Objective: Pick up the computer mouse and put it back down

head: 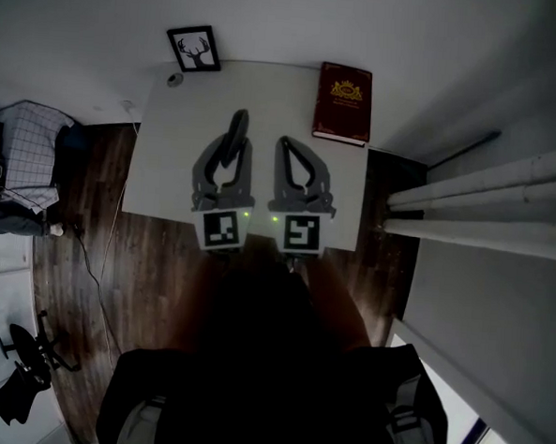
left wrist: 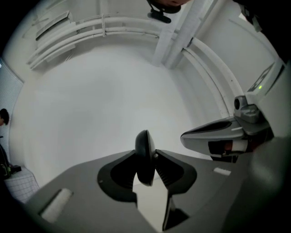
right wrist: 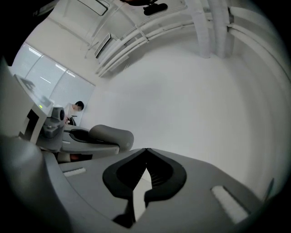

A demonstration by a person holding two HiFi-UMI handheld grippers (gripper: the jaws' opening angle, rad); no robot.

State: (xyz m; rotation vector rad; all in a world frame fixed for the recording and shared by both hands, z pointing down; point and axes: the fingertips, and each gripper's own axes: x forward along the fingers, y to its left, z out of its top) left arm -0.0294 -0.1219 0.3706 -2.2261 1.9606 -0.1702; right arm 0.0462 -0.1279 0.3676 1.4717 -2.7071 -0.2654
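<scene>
Our left hand-held gripper [head: 231,155] is pinching the computer mouse [left wrist: 145,157] edge-on, held up over the white surface [head: 169,153]. Right hand-held gripper [right wrist: 145,154] sits just beside it, squeezed closed on nothing.

A red book [head: 343,101] lay on the white table [head: 163,177] beyond the right fingers [head: 316,169]. A framed deer picture [head: 195,48] stood beyond the left fingers [head: 206,165].

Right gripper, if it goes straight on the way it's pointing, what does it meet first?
The right gripper would probably meet the white wall beyond the table, though depth is unclear; the red book lies right of its line.
</scene>
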